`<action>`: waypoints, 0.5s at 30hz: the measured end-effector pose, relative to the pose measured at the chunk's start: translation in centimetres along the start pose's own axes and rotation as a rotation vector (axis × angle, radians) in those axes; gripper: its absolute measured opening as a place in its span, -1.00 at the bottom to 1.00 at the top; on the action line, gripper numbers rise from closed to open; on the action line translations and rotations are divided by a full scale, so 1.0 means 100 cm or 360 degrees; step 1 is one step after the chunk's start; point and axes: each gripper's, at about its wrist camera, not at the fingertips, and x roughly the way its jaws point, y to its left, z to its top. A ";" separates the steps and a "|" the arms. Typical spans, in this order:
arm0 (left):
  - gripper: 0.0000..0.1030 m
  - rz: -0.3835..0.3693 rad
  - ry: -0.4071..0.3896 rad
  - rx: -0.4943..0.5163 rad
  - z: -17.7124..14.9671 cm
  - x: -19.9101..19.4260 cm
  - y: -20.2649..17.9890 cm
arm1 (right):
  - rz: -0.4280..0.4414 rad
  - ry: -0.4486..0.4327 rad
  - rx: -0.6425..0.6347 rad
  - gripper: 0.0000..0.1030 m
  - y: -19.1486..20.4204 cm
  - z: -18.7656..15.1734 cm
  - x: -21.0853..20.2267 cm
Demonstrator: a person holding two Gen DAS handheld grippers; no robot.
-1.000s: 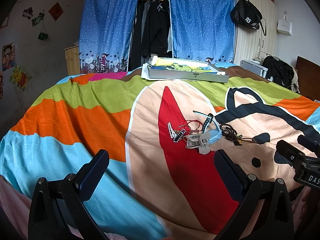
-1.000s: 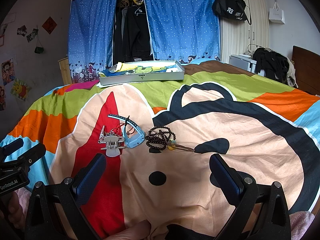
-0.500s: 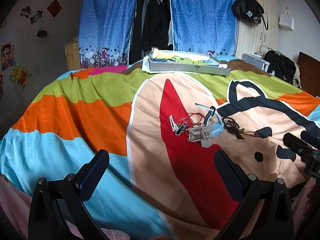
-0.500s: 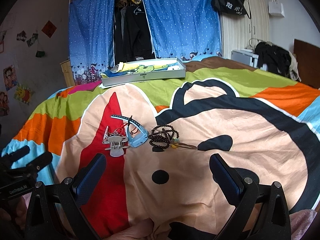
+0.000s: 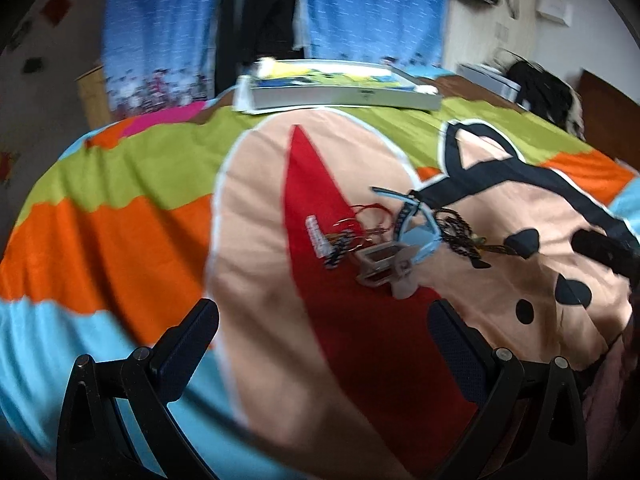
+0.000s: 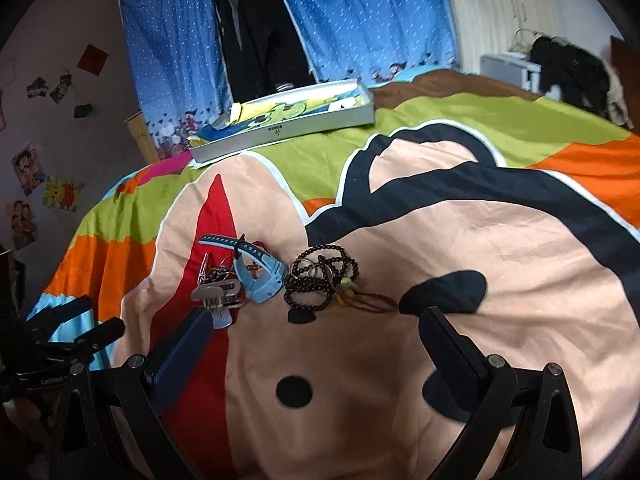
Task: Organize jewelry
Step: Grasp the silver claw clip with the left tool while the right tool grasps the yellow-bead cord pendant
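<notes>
A small heap of jewelry lies on the colourful bedspread: a light blue watch point(image 6: 260, 276) point(image 5: 420, 236), a grey hair claw clip point(image 6: 218, 296) point(image 5: 384, 266), a dark bead bracelet point(image 6: 320, 276) point(image 5: 458, 230) with a brown cord, and thin red cord loops point(image 5: 368, 212). My right gripper point(image 6: 316, 344) is open, just short of the heap, its left finger close to the clip. My left gripper point(image 5: 324, 336) is open too, lower left of the heap. A shallow grey tray point(image 6: 280, 120) point(image 5: 340, 88) rests at the bed's far end.
The bedspread point(image 6: 480, 220) covers the whole bed. Blue curtains point(image 6: 360, 20) and hanging dark clothes stand behind the tray. The other gripper shows at the left edge point(image 6: 72, 336) of the right wrist view and as a dark shape at the right edge point(image 5: 604, 256) of the left wrist view.
Both grippers have moved forward toward the heap, which now looks larger. The right view has tilted and drawn nearest the clip. The left view is motion-blurred.
</notes>
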 end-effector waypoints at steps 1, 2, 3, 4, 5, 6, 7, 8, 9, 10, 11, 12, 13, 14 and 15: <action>0.98 -0.0020 0.0012 0.0035 0.003 0.006 -0.002 | 0.0001 0.0013 -0.0005 1.00 -0.004 0.003 0.006; 0.98 -0.0039 0.0023 0.0058 0.006 0.012 -0.003 | 0.0010 0.0016 -0.0010 1.00 -0.008 0.005 0.009; 0.98 -0.0070 0.0040 0.0074 0.009 0.019 -0.003 | 0.0025 0.0016 -0.0010 0.93 -0.010 0.005 0.013; 0.98 -0.0106 0.0059 0.0068 0.011 0.026 -0.003 | 0.0044 0.0021 0.0003 0.80 -0.013 0.006 0.017; 0.98 -0.0132 0.0073 0.0055 0.014 0.032 -0.001 | 0.0071 0.0033 0.0025 0.72 -0.015 0.006 0.021; 0.98 -0.0175 0.0091 0.0026 0.017 0.039 0.001 | 0.0085 0.0047 0.0037 0.56 -0.016 0.006 0.025; 0.97 -0.0208 0.0108 -0.0003 0.020 0.045 0.004 | 0.0095 0.0074 0.0050 0.49 -0.017 0.006 0.031; 0.95 -0.0243 0.0119 -0.0033 0.022 0.051 0.006 | 0.0101 0.0095 0.0054 0.36 -0.018 0.005 0.036; 0.92 -0.0276 0.0123 -0.0064 0.025 0.056 0.008 | 0.0108 0.0111 0.0056 0.25 -0.018 0.006 0.040; 0.85 -0.0309 0.0125 -0.0097 0.026 0.063 0.011 | 0.0122 0.0133 0.0059 0.16 -0.018 0.005 0.045; 0.81 -0.0326 0.0131 -0.0114 0.027 0.065 0.011 | 0.0126 0.0149 0.0059 0.12 -0.018 0.005 0.049; 0.78 -0.0350 0.0133 -0.0129 0.027 0.069 0.012 | 0.0129 0.0160 0.0059 0.05 -0.018 0.005 0.053; 0.67 -0.0367 0.0134 -0.0134 0.027 0.072 0.012 | 0.0120 0.0174 0.0061 0.02 -0.019 0.005 0.058; 0.52 -0.0380 0.0139 -0.0132 0.027 0.076 0.011 | 0.0102 0.0181 0.0066 0.01 -0.020 0.005 0.061; 0.46 -0.0397 0.0150 -0.0122 0.027 0.079 0.010 | 0.0072 0.0188 0.0075 -0.01 -0.022 0.006 0.065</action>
